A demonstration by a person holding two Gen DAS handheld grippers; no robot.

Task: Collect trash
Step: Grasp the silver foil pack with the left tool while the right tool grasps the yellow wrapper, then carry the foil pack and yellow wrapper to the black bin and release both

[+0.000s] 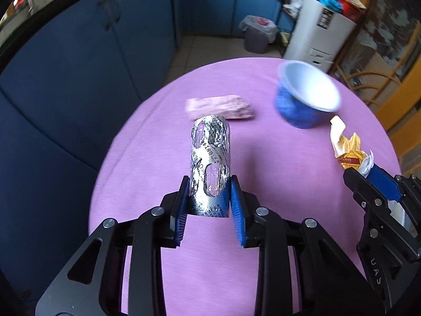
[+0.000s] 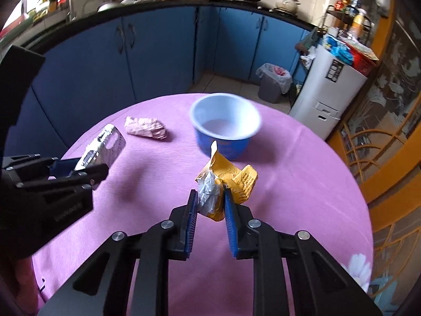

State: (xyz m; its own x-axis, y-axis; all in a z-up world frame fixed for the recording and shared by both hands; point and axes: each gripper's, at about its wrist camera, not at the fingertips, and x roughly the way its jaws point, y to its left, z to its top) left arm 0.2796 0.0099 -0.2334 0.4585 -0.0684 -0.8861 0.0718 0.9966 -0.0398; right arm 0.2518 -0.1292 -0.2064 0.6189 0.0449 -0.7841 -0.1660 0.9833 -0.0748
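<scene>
My left gripper point(image 1: 210, 185) is shut on a silver blister pack point(image 1: 210, 158), which is curled and stands up above the pink round table point(image 1: 289, 184). The same pack point(image 2: 104, 147) shows in the right wrist view, sticking out of the left gripper point(image 2: 86, 169). My right gripper point(image 2: 209, 197) is shut on a crumpled yellow and white wrapper point(image 2: 226, 181), held just over the table; the wrapper point(image 1: 350, 150) and right gripper point(image 1: 368, 175) also appear at the right of the left wrist view. A crumpled pink wrapper point(image 1: 221, 106) point(image 2: 146, 129) lies on the cloth.
A blue cup with a white inside point(image 1: 306, 94) point(image 2: 225, 123) stands at the table's far side. On the floor beyond, a grey lined trash bin point(image 2: 273, 83) point(image 1: 256, 35) sits by blue cabinets point(image 2: 158, 60) and a white drawer unit point(image 2: 329, 92).
</scene>
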